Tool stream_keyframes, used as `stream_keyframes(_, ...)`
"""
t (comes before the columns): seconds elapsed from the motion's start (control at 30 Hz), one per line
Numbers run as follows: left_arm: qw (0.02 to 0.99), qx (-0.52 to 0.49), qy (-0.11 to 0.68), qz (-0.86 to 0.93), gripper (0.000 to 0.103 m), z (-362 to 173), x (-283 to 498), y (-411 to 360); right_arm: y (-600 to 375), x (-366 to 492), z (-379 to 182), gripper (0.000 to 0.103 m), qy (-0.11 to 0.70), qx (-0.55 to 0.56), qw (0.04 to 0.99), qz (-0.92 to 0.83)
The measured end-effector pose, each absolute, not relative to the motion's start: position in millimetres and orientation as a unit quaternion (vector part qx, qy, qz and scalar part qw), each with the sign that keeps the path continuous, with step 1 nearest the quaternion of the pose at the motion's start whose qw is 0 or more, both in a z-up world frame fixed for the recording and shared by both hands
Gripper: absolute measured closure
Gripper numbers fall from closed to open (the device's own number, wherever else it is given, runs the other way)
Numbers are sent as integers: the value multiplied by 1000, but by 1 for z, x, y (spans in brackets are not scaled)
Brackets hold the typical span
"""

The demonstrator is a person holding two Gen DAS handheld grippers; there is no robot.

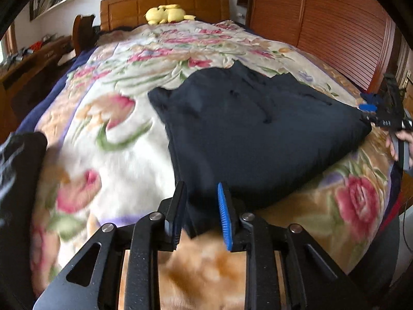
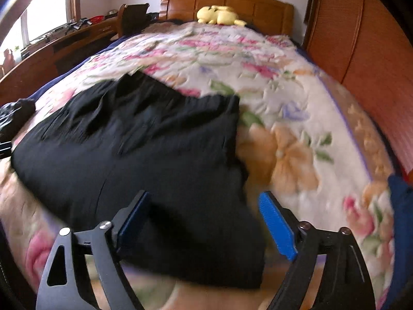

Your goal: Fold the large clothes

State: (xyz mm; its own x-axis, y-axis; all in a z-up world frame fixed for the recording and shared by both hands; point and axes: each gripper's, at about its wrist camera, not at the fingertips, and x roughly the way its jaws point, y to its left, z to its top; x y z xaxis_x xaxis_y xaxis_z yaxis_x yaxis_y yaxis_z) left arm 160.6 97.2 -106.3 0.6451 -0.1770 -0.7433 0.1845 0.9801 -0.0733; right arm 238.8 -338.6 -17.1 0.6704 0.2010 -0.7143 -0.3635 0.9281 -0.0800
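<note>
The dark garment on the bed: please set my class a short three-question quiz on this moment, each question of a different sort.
1. True or false: the dark garment lies on a floral blanket.
2. What sits by the headboard? A) yellow plush toy B) a red pillow C) a laptop
3. Fill in: the right gripper has its jaws ____.

Key: 1 true; 2 A; 3 open, standing wide over the garment's near edge, pads not pressing it.
</note>
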Motion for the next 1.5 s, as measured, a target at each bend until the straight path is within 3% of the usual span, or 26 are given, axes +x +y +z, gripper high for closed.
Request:
stream_keyframes(0.33, 901, -9, 425, -86, 76, -124, 159, 99, -366, 249, -59, 2, 402, -56, 898, 168)
stream_keyframes(0.8, 899, -20, 432, -73, 76, -142, 167, 101, -366, 257, -68, 1, 418, -45, 889, 181)
stream_keyframes(0.83, 901, -18, 427, -72, 83, -141, 166, 100, -364, 258, -69, 3, 426, -46, 884, 187)
stream_keyframes(0.87, 902, -20, 425, -79, 90, -140, 165, 100, -363, 257, -69, 6, 429, -44, 881, 196)
stream_keyframes(0.93, 900, -41, 424, -96, 99, -136, 165, 102, -363, 255, -65, 29, 435, -36, 872, 220)
stream_keyframes(1.13, 919, -26, 381, -95, 100, -102, 148, 100, -356, 238, -50, 76, 417, -66, 875, 236)
stream_keyframes(1.23, 926, -27, 362, -99, 100, -82, 135, 103, -356, 228, -36, 81, 400, -71, 883, 235)
stream_keyframes(1.5, 931, -35, 345, -118, 100, -57, 81, 101, -377, 166, -16, 82, 382, -60, 887, 252)
